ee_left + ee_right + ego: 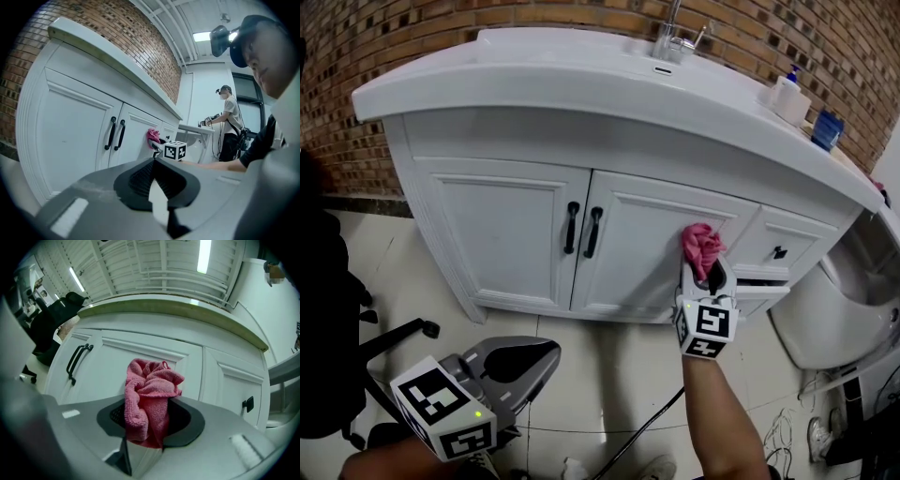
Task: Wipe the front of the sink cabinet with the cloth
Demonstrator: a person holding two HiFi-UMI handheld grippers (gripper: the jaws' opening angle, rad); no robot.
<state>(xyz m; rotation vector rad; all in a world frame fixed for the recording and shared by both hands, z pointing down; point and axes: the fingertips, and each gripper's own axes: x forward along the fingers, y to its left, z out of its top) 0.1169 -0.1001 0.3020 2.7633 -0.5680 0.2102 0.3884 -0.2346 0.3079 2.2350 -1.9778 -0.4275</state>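
Note:
The white sink cabinet has two doors with black handles and drawers on the right. My right gripper is shut on a crumpled pink cloth, which is pressed against the upper right corner of the right door. In the right gripper view the cloth bulges out of the jaws, close to the door panel. My left gripper hangs low at the front left, well away from the cabinet, shut and empty. Its view shows the cabinet and the cloth from the side.
A slightly open drawer is just right of the cloth. A white toilet-like fixture stands at the right, a black office chair at the left. A cable lies on the tiled floor. Another person stands further back.

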